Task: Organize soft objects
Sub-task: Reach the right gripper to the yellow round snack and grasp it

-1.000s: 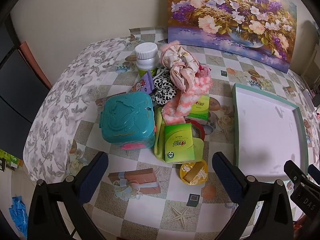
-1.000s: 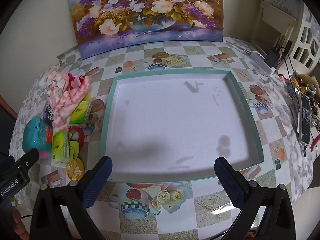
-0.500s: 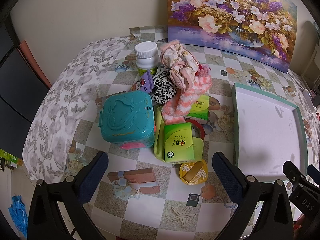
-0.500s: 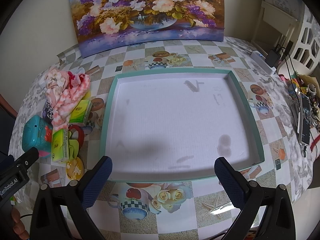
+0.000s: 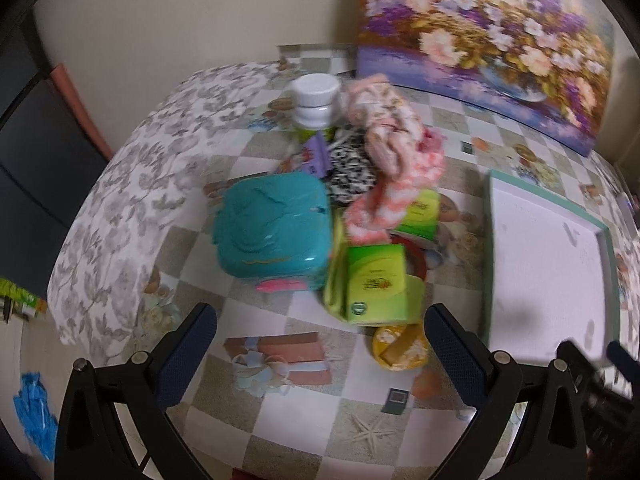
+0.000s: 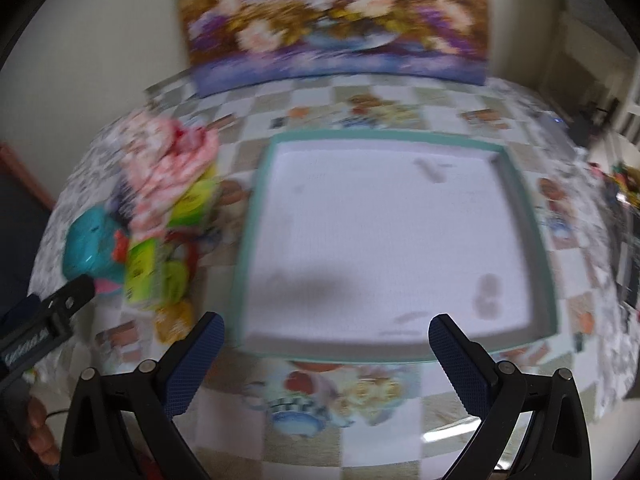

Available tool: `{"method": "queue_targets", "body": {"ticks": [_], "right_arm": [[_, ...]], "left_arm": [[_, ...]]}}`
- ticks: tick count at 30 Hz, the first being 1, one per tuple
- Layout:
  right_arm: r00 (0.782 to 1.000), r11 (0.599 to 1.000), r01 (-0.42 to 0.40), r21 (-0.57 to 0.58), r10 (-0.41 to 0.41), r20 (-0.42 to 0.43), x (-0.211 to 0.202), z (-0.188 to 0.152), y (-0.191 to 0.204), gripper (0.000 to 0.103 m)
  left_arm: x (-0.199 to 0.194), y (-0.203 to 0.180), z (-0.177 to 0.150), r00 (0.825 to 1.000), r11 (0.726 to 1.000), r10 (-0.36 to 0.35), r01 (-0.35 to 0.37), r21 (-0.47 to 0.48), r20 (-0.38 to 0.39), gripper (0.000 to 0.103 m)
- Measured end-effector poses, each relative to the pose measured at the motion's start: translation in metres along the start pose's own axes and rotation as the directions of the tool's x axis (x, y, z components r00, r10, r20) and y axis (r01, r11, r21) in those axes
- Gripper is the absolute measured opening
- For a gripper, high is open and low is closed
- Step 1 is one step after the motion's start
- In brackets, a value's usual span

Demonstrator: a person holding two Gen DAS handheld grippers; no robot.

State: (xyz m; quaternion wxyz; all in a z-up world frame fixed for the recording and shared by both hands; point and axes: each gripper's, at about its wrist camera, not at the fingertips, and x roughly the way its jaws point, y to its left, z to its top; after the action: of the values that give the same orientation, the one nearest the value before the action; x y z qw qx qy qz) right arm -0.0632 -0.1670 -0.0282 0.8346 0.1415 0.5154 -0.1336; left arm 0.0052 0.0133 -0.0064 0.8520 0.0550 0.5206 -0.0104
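Note:
A heap of soft pieces lies at the back of the pile: a pink floral cloth (image 5: 386,128), a pink-and-white fuzzy sock (image 5: 384,204) and a black-and-white spotted cloth (image 5: 352,172). The same heap (image 6: 172,164) shows blurred in the right wrist view. My left gripper (image 5: 320,332) hangs open above the table, short of the pile, holding nothing. My right gripper (image 6: 326,340) is open over the near rim of the white tray (image 6: 256,216), whose floor is bare. The tray's left rim (image 5: 490,240) shows in the left wrist view.
Around the soft heap stand a teal plastic box (image 5: 272,228), green cartons (image 5: 376,288), a white-capped bottle (image 5: 316,100) and a yellow snack cup (image 5: 400,346). A flower painting (image 5: 480,36) leans on the back wall. A cable and devices (image 6: 624,240) lie at the right edge.
Both grippers have shifted and both views are now blurred; the left one has come slightly closer to the pile. Nothing was grasped, and both stay open.

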Motion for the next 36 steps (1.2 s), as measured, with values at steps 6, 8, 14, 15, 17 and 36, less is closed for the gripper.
{"method": "queue_targets", "body": {"ticks": [6,8,14,15,17,36], "right_arm": [[0.998,0.993,-0.050,-0.104,0.048,-0.028,0.012,0.002,0.035,0.103],[0.997,0.990,-0.061,-0.125,0.056,-0.044,0.017,0.001,0.043,0.103],[0.994,0.976,-0.090,-0.199,0.074,-0.084,0.036,0.003,0.069,0.103],[0.993,0.973,-0.096,-0.210,0.078,-0.090,0.038,0.002,0.073,0.103],[0.992,0.968,-0.104,-0.229,0.083,-0.097,0.043,0.002,0.080,0.103],[0.976,0.920,-0.185,-0.346,0.130,-0.176,0.075,-0.006,0.124,0.092]], "left_arm": [[0.016,0.012,-0.001,0.998,0.999,0.003,-0.006,-0.052,-0.062,0.103],[0.020,0.017,0.000,0.997,0.997,0.007,-0.013,-0.071,-0.076,0.103],[0.040,0.035,0.002,0.989,0.989,0.041,-0.060,-0.132,-0.139,0.103],[0.043,0.037,0.001,0.988,0.988,0.041,-0.062,-0.140,-0.151,0.103],[0.048,0.040,0.001,0.986,0.988,0.040,-0.063,-0.143,-0.160,0.103],[0.078,0.064,0.007,0.978,0.983,0.015,-0.053,-0.176,-0.210,0.103]]}}
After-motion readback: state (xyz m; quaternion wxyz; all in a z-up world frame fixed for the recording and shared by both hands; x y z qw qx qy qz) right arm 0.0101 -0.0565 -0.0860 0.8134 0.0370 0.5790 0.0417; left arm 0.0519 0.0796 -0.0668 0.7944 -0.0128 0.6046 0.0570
